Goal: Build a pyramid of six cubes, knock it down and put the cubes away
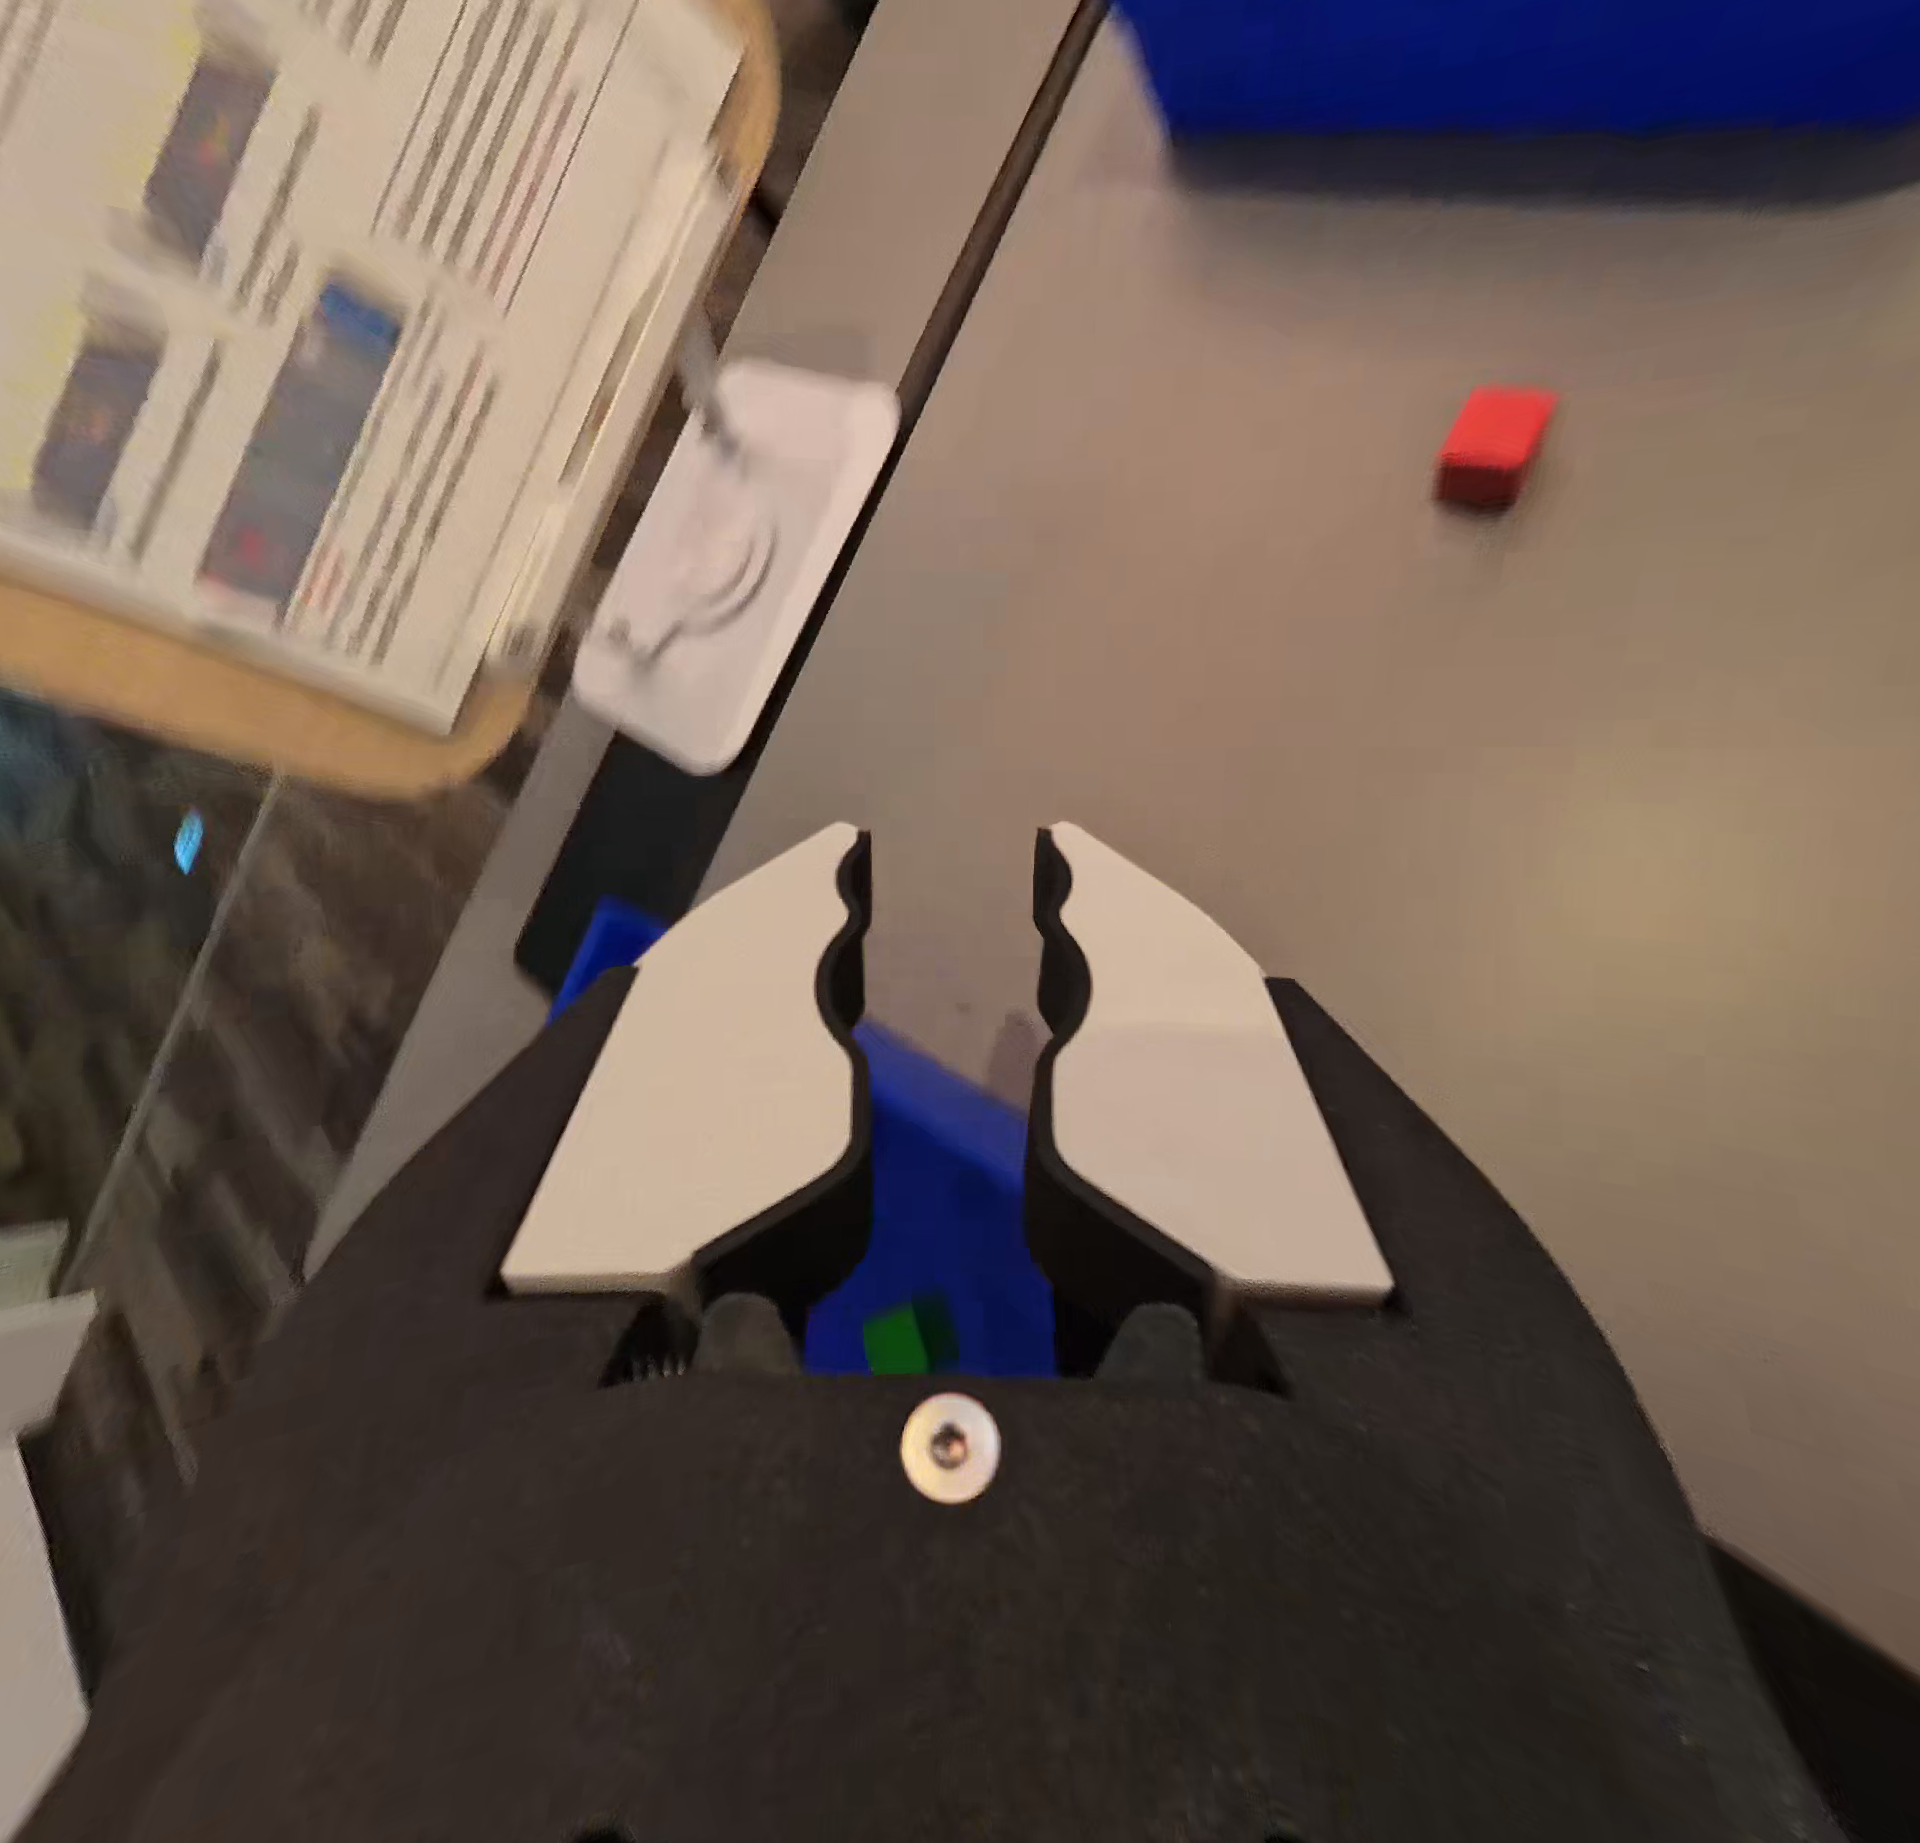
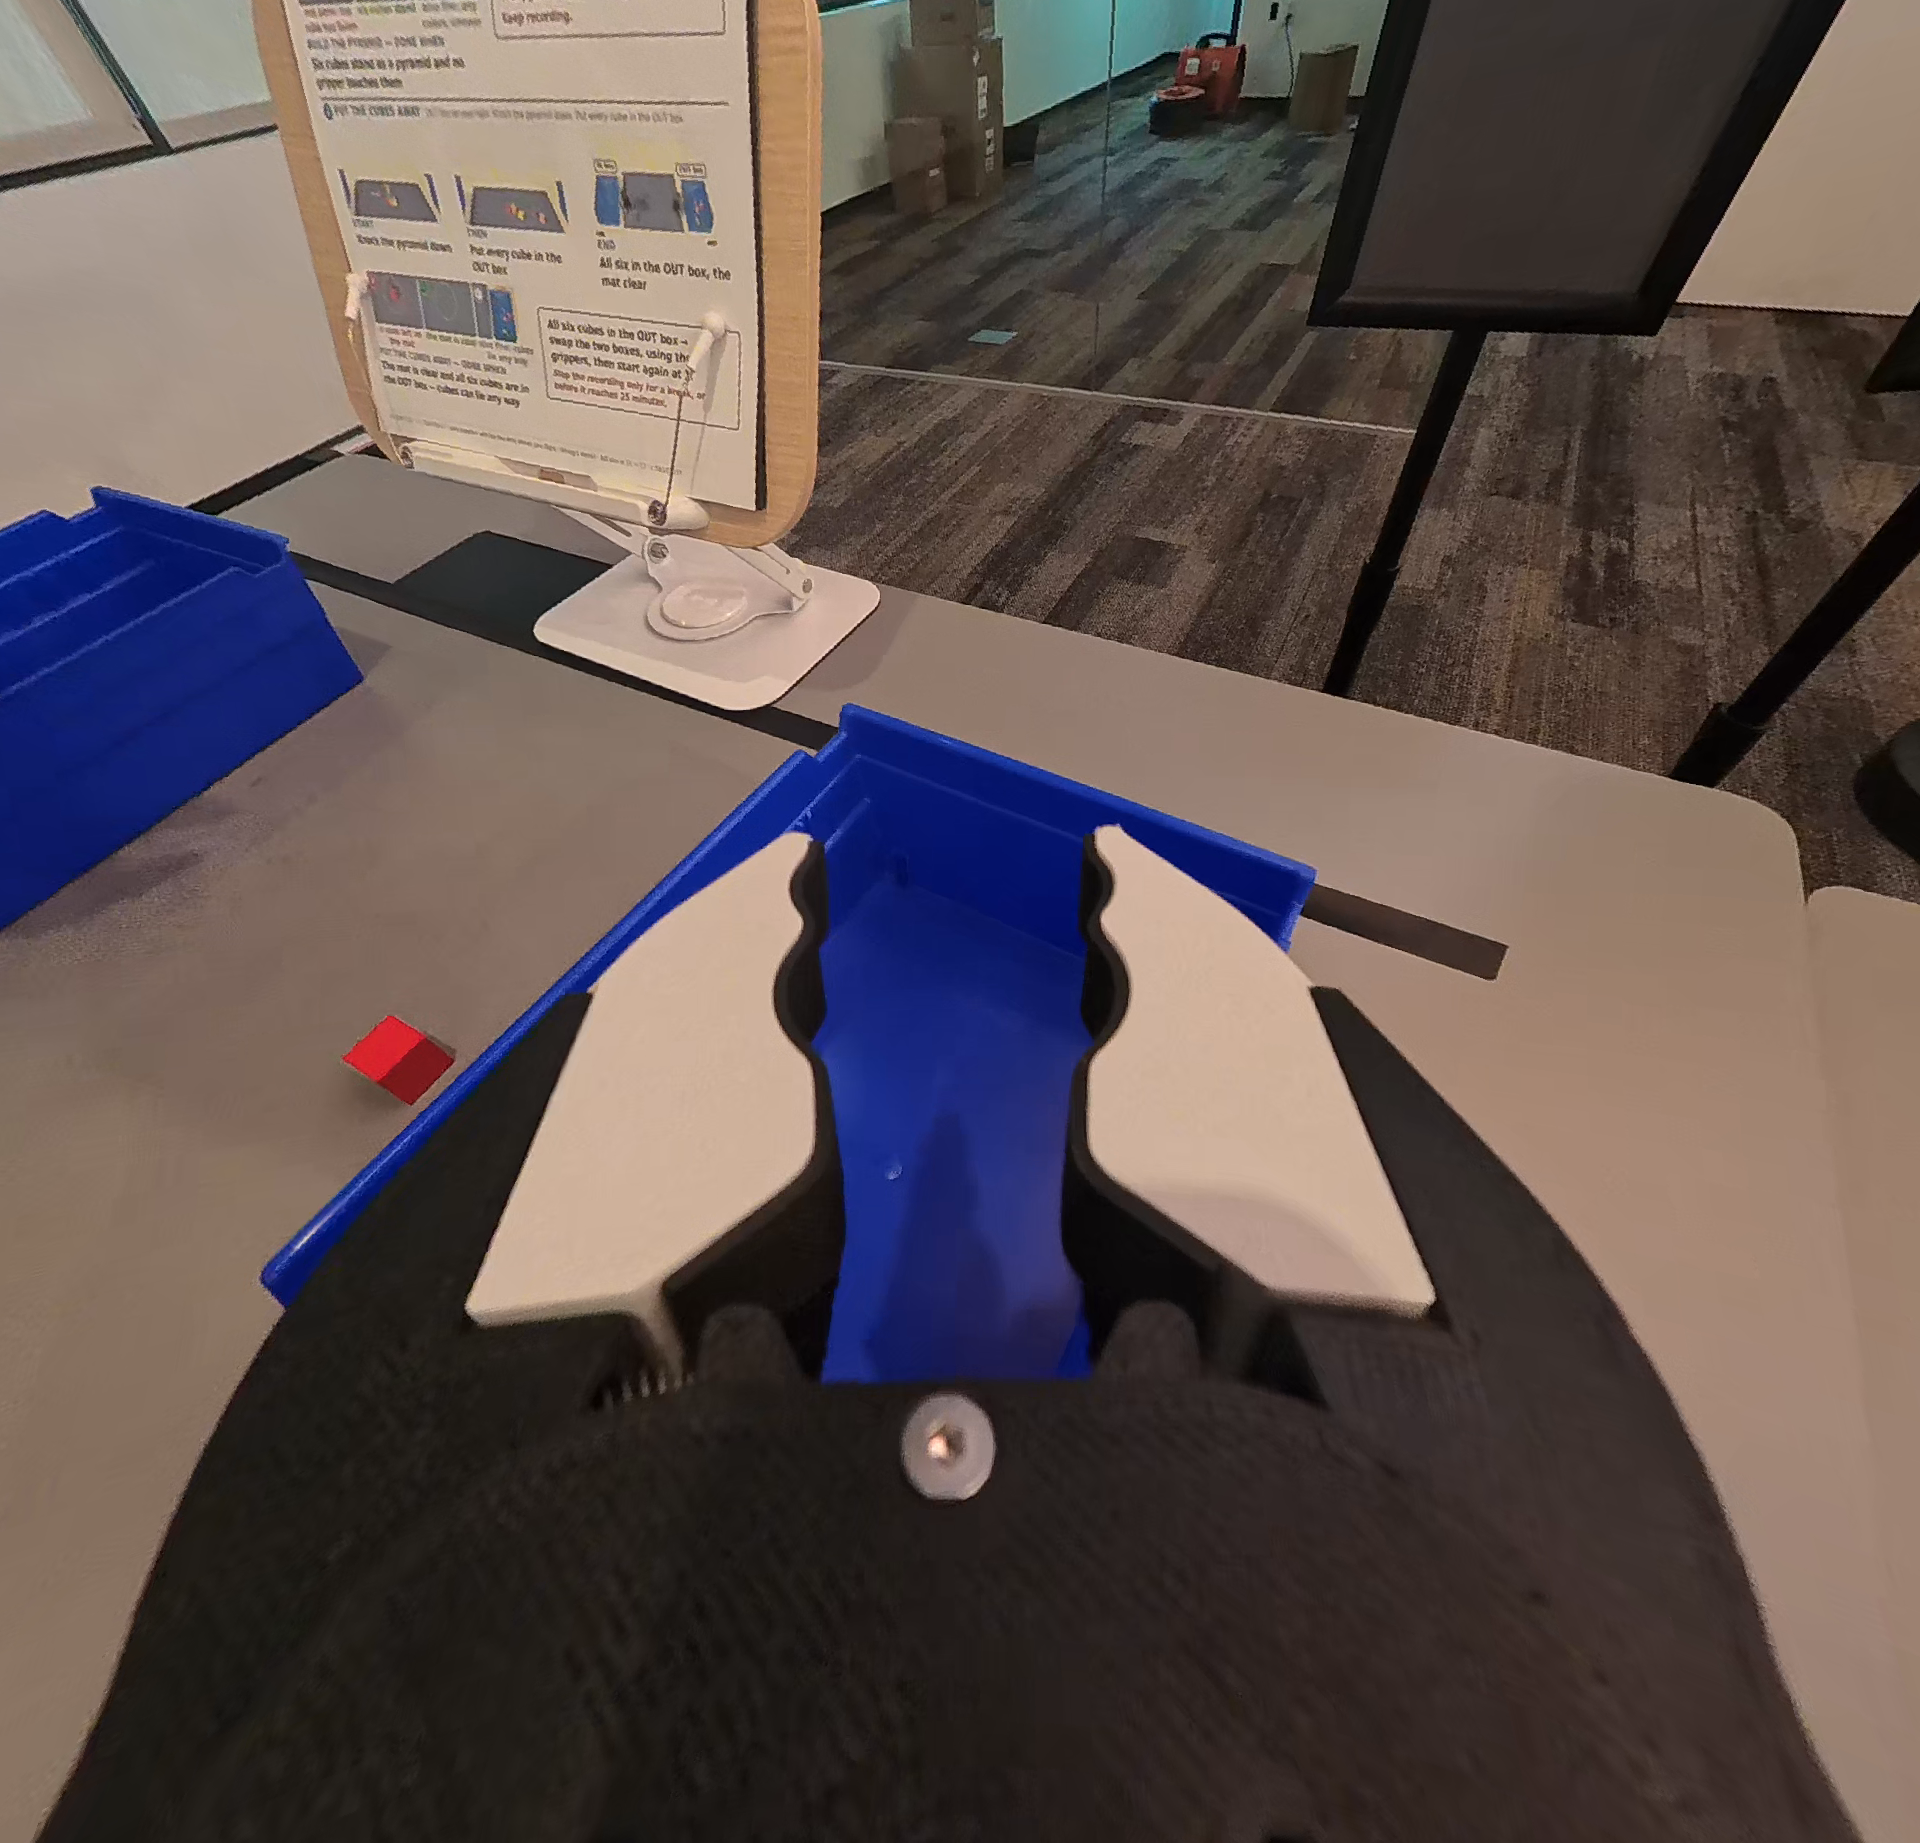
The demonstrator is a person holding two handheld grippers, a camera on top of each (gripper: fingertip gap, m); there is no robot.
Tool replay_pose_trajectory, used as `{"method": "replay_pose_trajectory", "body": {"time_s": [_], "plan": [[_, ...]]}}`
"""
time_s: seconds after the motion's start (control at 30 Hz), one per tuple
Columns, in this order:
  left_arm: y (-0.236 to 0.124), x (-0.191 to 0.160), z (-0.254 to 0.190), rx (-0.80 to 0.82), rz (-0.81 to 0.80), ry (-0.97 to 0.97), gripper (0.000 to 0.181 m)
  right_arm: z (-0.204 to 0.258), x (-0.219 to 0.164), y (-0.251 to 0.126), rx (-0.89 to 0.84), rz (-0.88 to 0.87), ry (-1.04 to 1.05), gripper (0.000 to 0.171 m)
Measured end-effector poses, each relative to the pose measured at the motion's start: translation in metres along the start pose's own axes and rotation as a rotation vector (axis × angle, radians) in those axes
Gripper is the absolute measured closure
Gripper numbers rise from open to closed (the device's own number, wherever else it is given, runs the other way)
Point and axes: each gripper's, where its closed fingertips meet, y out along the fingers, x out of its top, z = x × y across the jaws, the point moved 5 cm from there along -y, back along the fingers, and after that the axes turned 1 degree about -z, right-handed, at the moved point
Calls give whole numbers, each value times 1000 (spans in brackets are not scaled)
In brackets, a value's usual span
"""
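Far-left box (image 2: 156,640): blue, open-topped, sitting on the grey table (image 2: 623,962) at its left side; nothing seen inside from the right wrist view.
Instruction sheet (image 2: 540,214): a printed page on a wooden board, propped on a white stand (image 2: 717,619) at the table's back edge, between the two boxes.
Open stretch: bare grey table runs between the far-left box and the near box; only one cube lies on it.
Red cube (image 2: 400,1058): alone on the table, just beside the left wall of the near box, outside it, not touching as far as I can see; it also shows in the left wrist view (image 1: 1496,448), blurred.
Left gripper (image 1: 953,837): fingers parted a small way, holding nothing; the view is smeared with motion blur. It hangs above a blue box (image 1: 935,1170) close to the table's edge, and a green cube (image 1: 909,1341) shows inside that box, low between the fingers.
Near box (image 2: 1039,806): blue, its back rim near the table's far edge, a dark strip (image 2: 1403,936) running out from behind its right corner.
Right gripper (image 2: 951,837): fingers spread moderately, nothing between them, poised over the near box's bare blue floor.
Right edge: the table's rounded corner (image 2: 1745,837) lies to the right of the near box, with clear grey surface between; beyond it, carpet floor and black stand legs (image 2: 1403,546).
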Motion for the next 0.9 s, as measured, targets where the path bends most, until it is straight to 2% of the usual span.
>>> {"method": "replay_pose_trajectory", "body": {"time_s": [0.1, 0.17, 0.27, 0.37, 0.43, 0.5, 0.7, 0.83, 0.9], "plan": [[-19, -57, 33, 74, 108, -129, 153, 1, 0, 1, -3, 7, -7, 123], [-19, -92, 43, 27, 151, -234, 154, 2, -1, 2, -7, 17, -11, 122], [-2, -144, 48, -81, 275, -412, 150, 2, -3, 2, -10, 29, -10, 121], [17, -181, 45, -145, 381, -456, 152, 2, -4, 2, -11, 35, -9, 121], [25, -196, 42, -177, 428, -451, 152, 2, -5, 1, -12, 38, -8, 123], [32, -205, 36, -230, 482, -453, 143, 2, -6, 1, -13, 42, -3, 123], [44, -227, 37, -191, 628, -368, 138, -1, -10, 0, -13, 51, 8, 123], [48, -229, 36, -206, 630, -393, 141, -1, -12, 0, -11, 59, 8, 123], [49, -231, 34, -229, 638, -393, 151, -2, -12, 0, -9, 62, 8, 123]]}}
